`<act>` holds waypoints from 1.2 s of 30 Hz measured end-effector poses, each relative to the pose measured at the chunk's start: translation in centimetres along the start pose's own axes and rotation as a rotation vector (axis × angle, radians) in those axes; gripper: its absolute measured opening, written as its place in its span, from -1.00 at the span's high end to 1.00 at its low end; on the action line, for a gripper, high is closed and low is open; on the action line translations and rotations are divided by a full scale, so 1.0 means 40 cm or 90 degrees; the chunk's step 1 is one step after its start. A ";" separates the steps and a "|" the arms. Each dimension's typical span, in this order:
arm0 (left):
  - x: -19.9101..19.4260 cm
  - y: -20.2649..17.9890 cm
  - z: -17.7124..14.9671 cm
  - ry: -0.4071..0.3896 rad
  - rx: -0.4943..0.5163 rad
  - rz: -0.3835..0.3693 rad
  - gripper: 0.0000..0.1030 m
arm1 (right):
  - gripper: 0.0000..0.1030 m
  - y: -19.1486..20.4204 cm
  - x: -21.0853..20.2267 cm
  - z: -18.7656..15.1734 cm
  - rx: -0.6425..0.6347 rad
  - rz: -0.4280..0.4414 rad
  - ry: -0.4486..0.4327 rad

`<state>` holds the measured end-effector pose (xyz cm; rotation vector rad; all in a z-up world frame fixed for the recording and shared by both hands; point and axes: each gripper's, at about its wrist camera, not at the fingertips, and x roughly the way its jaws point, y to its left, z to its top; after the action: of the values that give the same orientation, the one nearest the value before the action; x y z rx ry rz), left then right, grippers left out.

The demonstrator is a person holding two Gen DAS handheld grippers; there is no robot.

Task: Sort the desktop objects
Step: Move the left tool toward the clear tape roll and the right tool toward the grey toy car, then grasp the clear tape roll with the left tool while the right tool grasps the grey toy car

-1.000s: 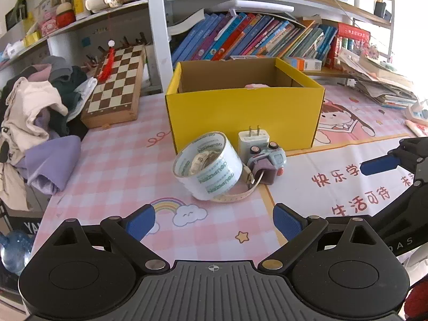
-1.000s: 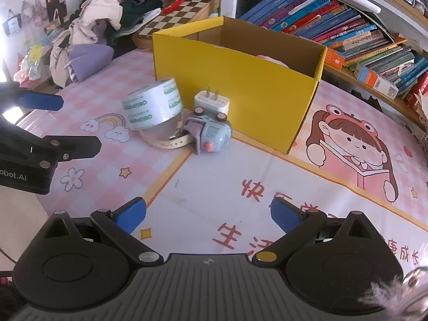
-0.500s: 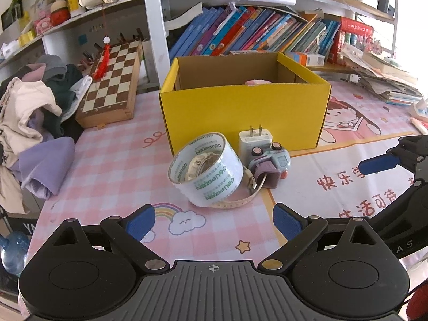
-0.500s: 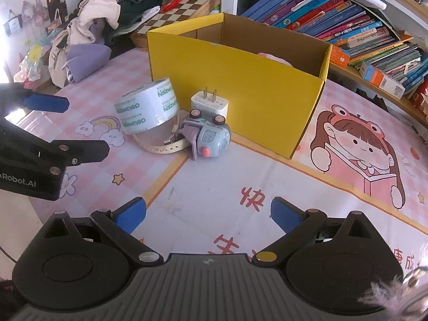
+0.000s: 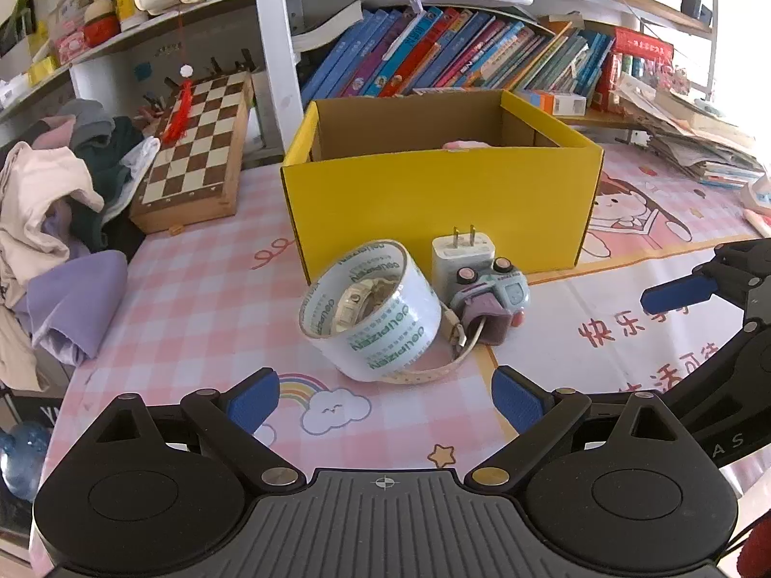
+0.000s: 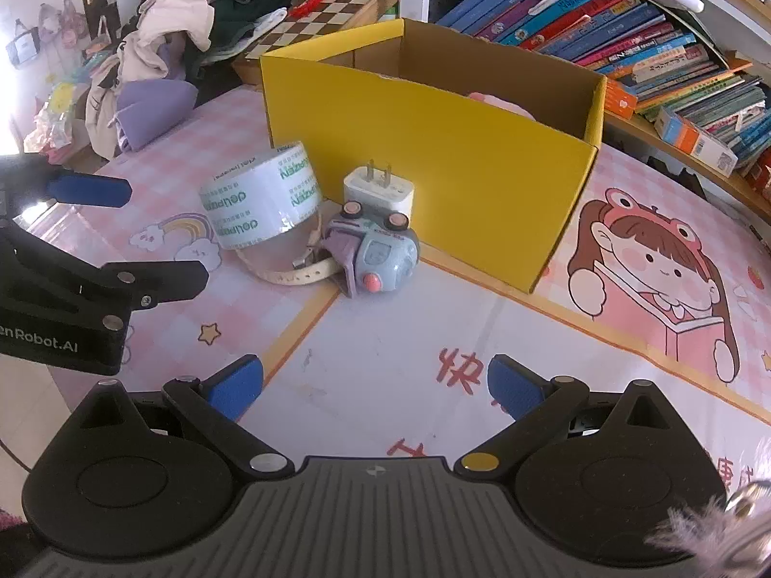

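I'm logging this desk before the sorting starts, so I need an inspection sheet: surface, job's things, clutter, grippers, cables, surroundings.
Surface: pink checked mat with cartoon prints.
Job's things: yellow box, open-topped, something pink inside; tape roll on its side before the box; white charger prongs up, against the box front; toy camera before the charger; cream watch seen through the roll, its strap running under the roll.
Clutter: clothes heap at the left; chessboard beyond.
Grippers: left gripper and right gripper, jaws open, empty, short of the items.
Cables: nothing seen.
Surroundings: shelf of books behind the box.
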<state>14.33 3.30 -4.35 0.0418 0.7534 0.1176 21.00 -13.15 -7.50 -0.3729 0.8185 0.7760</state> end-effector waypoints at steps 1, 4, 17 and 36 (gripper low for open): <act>0.001 0.002 0.000 -0.001 -0.001 0.001 -0.88 | -0.96 0.002 0.002 0.004 -0.001 0.001 -0.001; 0.003 0.008 0.002 -0.005 -0.009 0.002 -0.88 | -0.96 0.009 0.008 0.015 -0.007 0.002 -0.002; 0.012 0.038 0.008 -0.014 -0.026 0.013 -0.88 | -0.96 0.023 0.031 0.049 -0.022 0.005 -0.004; 0.049 0.090 0.028 -0.018 -0.070 0.014 -0.88 | -0.88 0.047 0.123 0.119 -0.073 0.003 -0.016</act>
<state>16.17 7.13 -4.58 -0.0522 0.7180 0.1787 24.17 -6.86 -8.24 -0.4627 0.7538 0.8329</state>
